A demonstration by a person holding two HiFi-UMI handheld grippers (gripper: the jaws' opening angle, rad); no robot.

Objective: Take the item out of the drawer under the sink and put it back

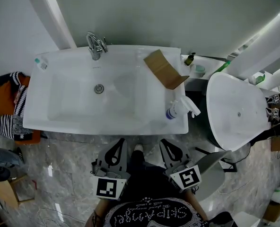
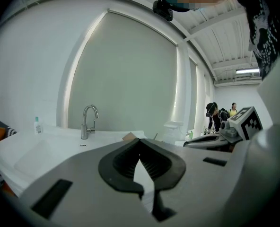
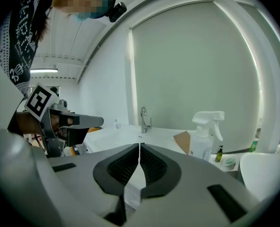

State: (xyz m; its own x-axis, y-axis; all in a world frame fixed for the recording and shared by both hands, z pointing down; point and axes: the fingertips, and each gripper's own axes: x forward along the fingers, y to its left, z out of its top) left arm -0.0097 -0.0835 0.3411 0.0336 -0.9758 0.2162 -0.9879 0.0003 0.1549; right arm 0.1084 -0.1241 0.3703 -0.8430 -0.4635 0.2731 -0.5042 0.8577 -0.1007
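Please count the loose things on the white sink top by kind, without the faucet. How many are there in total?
Spray bottle: 1
Small bottle: 1
Cardboard piece: 1
Total: 3

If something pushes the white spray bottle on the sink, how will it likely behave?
The spray bottle stands tall and narrow with a bulky trigger head, so it probably tips easily. Its smooth plastic may be slippery.

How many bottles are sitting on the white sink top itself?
2. A small bottle stands at the back left corner; a spray bottle stands near the front right edge. A dark bottle stands off it, further right.
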